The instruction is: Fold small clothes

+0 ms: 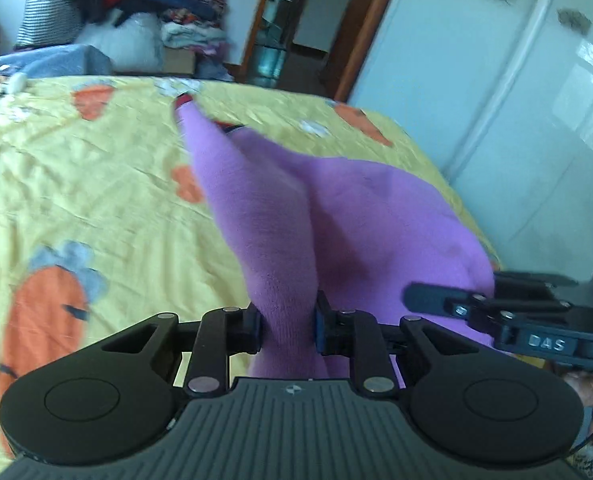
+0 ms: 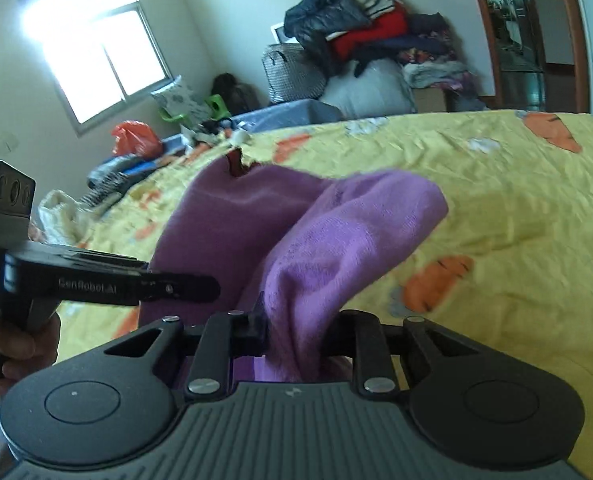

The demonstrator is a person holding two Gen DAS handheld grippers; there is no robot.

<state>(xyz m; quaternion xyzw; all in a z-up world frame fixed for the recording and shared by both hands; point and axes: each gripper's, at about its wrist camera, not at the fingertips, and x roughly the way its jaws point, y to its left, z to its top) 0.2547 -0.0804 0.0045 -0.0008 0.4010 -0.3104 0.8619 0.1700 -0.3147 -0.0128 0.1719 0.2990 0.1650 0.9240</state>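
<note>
Yellow carrot-print bedsheet (image 1: 96, 168) covers the bed. Left gripper (image 1: 288, 328) pinches one end of the purple knit garment (image 1: 264, 216); right gripper (image 2: 296, 334) pinches the other. Garment is raised near the bed's edge, its far red-trimmed end trailing on the sheet.

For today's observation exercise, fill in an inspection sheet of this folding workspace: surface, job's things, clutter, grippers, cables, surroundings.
Surface: yellow bedsheet with carrot print, wrinkled.
Job's things: one purple garment, lifted off the sheet at its near end, red trim at its far end.
Clutter: small items at the bed's far edge, orange bag.
Grippers: left gripper and right gripper both clamped on the purple garment, side by side.
Cables: nothing seen.
Surroundings: window, clothes pile, doorway, white wardrobe.
</note>
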